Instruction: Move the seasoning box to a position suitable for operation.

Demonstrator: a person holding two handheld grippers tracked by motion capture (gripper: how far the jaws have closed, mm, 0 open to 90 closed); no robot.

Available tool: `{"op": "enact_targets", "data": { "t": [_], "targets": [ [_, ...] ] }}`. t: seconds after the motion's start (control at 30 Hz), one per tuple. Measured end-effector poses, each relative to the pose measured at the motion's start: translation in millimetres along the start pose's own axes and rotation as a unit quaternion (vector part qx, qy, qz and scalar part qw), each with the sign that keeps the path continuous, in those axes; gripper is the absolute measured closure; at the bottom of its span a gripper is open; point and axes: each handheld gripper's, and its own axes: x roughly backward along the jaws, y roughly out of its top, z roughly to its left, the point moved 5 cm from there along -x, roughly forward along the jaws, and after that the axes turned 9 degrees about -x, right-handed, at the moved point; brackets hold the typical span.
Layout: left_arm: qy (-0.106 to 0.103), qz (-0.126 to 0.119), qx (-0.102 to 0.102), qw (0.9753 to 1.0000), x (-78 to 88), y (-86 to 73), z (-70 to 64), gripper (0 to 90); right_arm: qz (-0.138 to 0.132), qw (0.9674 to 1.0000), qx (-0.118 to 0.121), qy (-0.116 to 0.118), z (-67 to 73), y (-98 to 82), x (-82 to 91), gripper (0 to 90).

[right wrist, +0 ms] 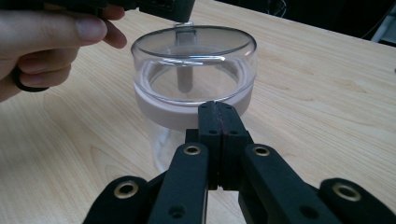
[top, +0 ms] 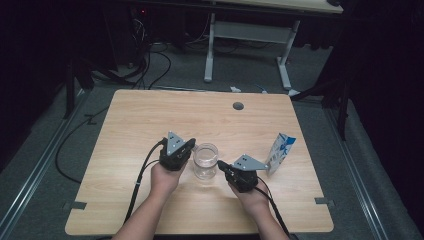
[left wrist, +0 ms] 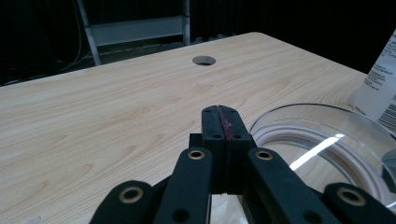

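A clear plastic jar (top: 205,161) with a whitish band below its rim stands upright and lidless on the wooden table (top: 150,120). My left gripper (top: 192,145) is just left of the jar, shut with nothing between its jaws, its tip by the rim. In the left gripper view the shut left gripper (left wrist: 220,116) points past the jar's rim (left wrist: 322,140). My right gripper (top: 220,164) is at the jar's right side, also shut and holding nothing. The right gripper view has the right gripper (right wrist: 218,109) pointing at the jar (right wrist: 194,70), with the left hand (right wrist: 42,42) behind it.
A white and blue packet (top: 280,152) stands upright to the right of the right gripper, and appears as the packet (left wrist: 383,88) in the left gripper view. A round cable hole (top: 238,106) lies near the table's far edge. A desk frame (top: 247,40) stands beyond.
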Motion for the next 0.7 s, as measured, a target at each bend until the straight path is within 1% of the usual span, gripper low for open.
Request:
{"op": "enact_targets", "data": {
  "t": [0.07, 0.47, 0.7],
  "targets": [
    [0.000, 0.000, 0.000, 1.0000, 0.1, -0.2, 0.2, 90.0, 0.001, 1.0000, -0.003, 0.001, -0.4, -0.1, -0.3, 89.9],
    [-0.001, -0.002, 0.006, 1.0000, 0.2, -0.6, 0.7, 90.0, 0.005, 1.0000, 0.001, -0.003, -0.8, -2.0, -1.1, 89.6],
    [-0.002, -0.003, 0.008, 1.0000, 0.0, -0.9, 1.0, 90.0, 0.001, 1.0000, 0.001, -0.003, -0.8, -1.1, -1.1, 89.6]
  ]
}}
